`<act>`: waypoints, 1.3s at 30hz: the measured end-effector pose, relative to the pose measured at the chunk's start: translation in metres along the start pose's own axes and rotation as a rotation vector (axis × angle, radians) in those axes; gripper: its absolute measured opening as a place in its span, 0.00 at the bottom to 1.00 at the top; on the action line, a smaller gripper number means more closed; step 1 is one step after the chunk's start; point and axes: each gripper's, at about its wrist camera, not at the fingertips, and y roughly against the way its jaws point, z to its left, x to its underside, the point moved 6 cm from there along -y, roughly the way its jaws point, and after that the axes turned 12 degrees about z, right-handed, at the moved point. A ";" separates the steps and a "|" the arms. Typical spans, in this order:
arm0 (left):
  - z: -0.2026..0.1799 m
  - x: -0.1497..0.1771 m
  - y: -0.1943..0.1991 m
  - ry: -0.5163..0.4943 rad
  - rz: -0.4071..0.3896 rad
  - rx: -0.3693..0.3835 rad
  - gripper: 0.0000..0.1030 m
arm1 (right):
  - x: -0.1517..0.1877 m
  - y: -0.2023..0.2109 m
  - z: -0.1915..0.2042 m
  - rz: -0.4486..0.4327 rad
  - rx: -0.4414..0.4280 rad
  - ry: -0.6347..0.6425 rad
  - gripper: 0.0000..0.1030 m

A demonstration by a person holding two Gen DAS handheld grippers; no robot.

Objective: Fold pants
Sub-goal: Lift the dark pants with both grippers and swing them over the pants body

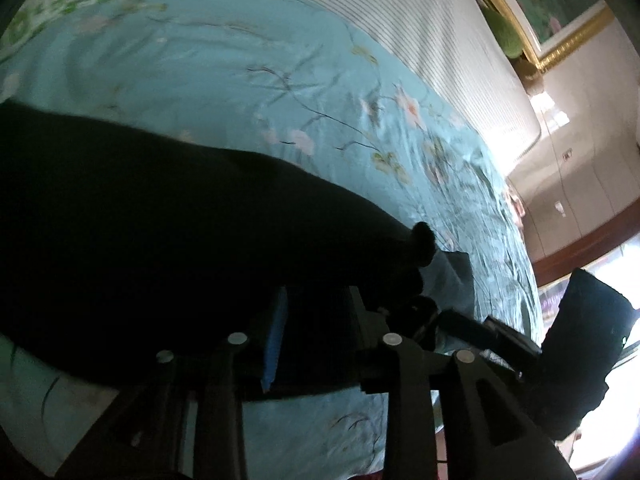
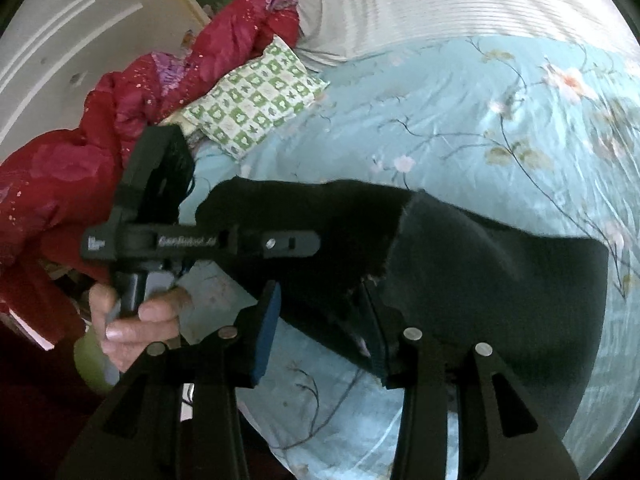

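Black pants lie on a blue floral bedspread. In the left wrist view my left gripper has its jaws apart, with the pants' dark cloth between the blue pad and the right finger. In the right wrist view the pants stretch across the bedspread. My right gripper stands open over the pants' edge, blue pad clear of the cloth. The left gripper, held by a hand, shows at the left.
A red quilt and a green checked pillow lie at the bed's far left. A striped white sheet covers the head of the bed. A gold-framed picture hangs on the wall. The right gripper's body shows at the right.
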 end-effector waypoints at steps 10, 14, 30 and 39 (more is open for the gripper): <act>0.057 0.029 0.048 0.160 -0.087 -0.052 0.44 | -0.029 -0.023 0.013 0.036 -0.013 0.059 0.42; 0.085 0.038 0.068 0.234 -0.128 -0.073 0.45 | -0.039 -0.037 0.024 0.063 -0.023 0.096 0.42; 0.162 0.040 0.100 0.447 -0.209 -0.101 0.68 | -0.081 -0.084 0.055 0.142 -0.056 0.187 0.57; 0.185 0.029 0.096 0.514 -0.210 -0.090 0.68 | -0.117 -0.132 0.069 0.224 -0.073 0.237 0.58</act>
